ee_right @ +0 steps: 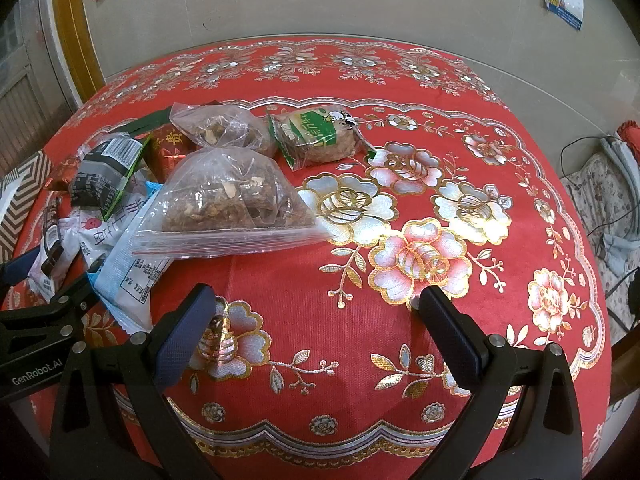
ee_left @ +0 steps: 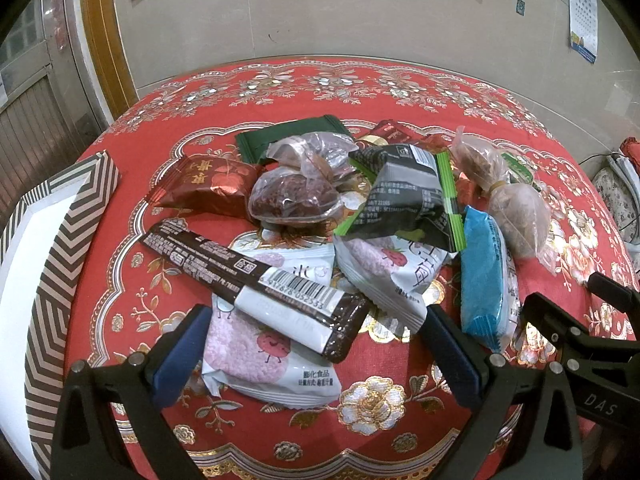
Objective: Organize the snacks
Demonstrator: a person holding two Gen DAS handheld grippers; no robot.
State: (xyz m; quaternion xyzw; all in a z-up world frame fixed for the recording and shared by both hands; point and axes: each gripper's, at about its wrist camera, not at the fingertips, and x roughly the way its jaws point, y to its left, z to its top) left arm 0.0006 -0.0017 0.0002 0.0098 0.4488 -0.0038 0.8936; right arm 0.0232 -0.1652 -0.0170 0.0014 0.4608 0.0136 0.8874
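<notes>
Snack pile: a loose heap of wrapped snacks on the red tablecloth (ee_right: pixel 400 128), straight ahead of the left gripper (ee_left: pixel 316 336) and off to the left of the right gripper (ee_right: pixel 316 316).
Brown bar (ee_left: pixel 256 284): long, flat foil pack lying on top, its near end between the left gripper's fingers; probably light, fairly stiff and slick, so a pinch across its narrow width near the middle looks best.
Pink rice-cracker pack (ee_left: pixel 260 356): under the bar, nearest the left gripper; puffed and air-filled, likely light and crushable, so a gentle hold on the crimped edge seems wise.
Blue pack (ee_left: pixel 484 276): just ahead of the left gripper's right finger, standing on edge; thin film, likely slippery.
Clear zip bag (ee_right: pixel 228 208): ahead and left of the right gripper, holding brown crumbly pieces; soft and floppy, best taken at the sealed strip.
Green-label cake (ee_right: pixel 320 136): farther ahead of the right gripper, beyond the zip bag; soft, could squash.
Patterned box (ee_left: pixel 60 264): to the left of the left gripper, open, a likely destination.
Left gripper: jaws spread wide, holding nothing.
Right gripper: jaws spread wide over bare cloth, holding nothing.
</notes>
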